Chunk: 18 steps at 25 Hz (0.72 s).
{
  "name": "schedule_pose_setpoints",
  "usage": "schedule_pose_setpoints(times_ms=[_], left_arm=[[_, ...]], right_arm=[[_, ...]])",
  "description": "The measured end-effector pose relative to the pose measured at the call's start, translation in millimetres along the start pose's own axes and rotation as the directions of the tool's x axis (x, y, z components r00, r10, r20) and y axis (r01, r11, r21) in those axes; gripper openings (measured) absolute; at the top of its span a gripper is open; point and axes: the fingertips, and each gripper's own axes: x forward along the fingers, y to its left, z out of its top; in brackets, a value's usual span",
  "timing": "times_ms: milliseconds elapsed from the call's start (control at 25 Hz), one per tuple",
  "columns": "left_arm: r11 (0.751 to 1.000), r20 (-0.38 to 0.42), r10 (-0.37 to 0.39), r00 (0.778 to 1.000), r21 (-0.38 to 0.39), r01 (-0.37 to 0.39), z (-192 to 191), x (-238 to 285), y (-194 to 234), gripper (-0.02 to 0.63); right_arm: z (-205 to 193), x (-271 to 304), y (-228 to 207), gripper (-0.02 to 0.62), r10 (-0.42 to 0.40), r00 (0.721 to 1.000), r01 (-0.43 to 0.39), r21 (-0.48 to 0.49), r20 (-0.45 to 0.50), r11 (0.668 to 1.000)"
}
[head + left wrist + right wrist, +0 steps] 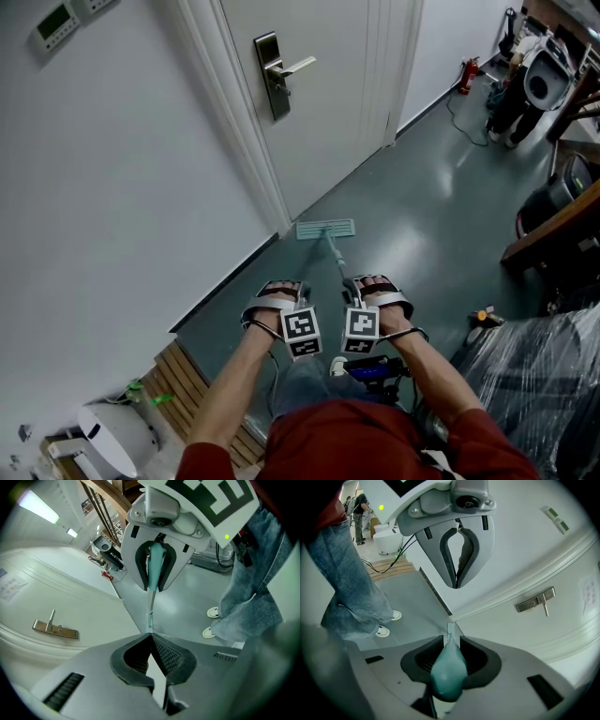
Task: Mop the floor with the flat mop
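The flat mop's pale green head (325, 229) lies on the grey floor at the foot of a white door. Its thin pole (336, 258) rises towards me and passes between my two grippers. My left gripper (305, 298) is shut on the mop pole (150, 616), which runs into the tips of its jaws (151, 641). My right gripper (352, 292) is shut on the teal grip (449, 674) at the pole's upper end, with the pole (450, 630) running on beyond it. In the left gripper view the right gripper (154, 571) faces me, clamped on that teal grip.
A white door with a lever handle (281, 73) and a white wall run along the left. Wooden slats (183, 384) and a white device (112, 441) sit at lower left. Plastic-wrapped goods (544, 375), a wooden table edge (553, 230) and a distant person (511, 94) stand to the right.
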Motion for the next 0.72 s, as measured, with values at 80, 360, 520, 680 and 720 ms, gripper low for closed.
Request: schedule_pose_setpoints(times_ms=[80, 360, 520, 680, 720], left_arm=[[1.000, -0.004, 0.003, 1.000, 0.000, -0.003, 1.2, -1.0, -1.6, 0.016], [0.999, -0.007, 0.038, 0.999, -0.009, -0.038, 8.7, -7.3, -5.7, 0.017], [0.997, -0.013, 0.079, 0.997, -0.011, -0.079, 11.4, -12.1, -6.5, 0.017], [0.996, -0.020, 0.088, 0.996, -0.019, -0.088, 16.5, -18.9, -15.2, 0.017], [0.996, -0.022, 0.087, 0.996, -0.022, -0.087, 17.8, -20.7, -18.0, 0.017]], right_arm=[[-1.9, -0.2, 1.8, 0.120, 0.000, 1.000, 0.000, 0.000, 0.000, 1.000], [-3.0, -6.7, 6.8, 0.120, -0.003, 1.000, 0.003, 0.001, 0.017, 1.000], [-8.9, -8.1, 12.8, 0.119, -0.012, 1.000, 0.012, -0.004, 0.019, 1.000], [-14.4, -8.7, 21.4, 0.119, -0.015, 1.000, 0.015, -0.010, 0.019, 1.000], [-16.8, -8.3, 24.6, 0.118, -0.013, 1.000, 0.013, -0.015, 0.012, 1.000]])
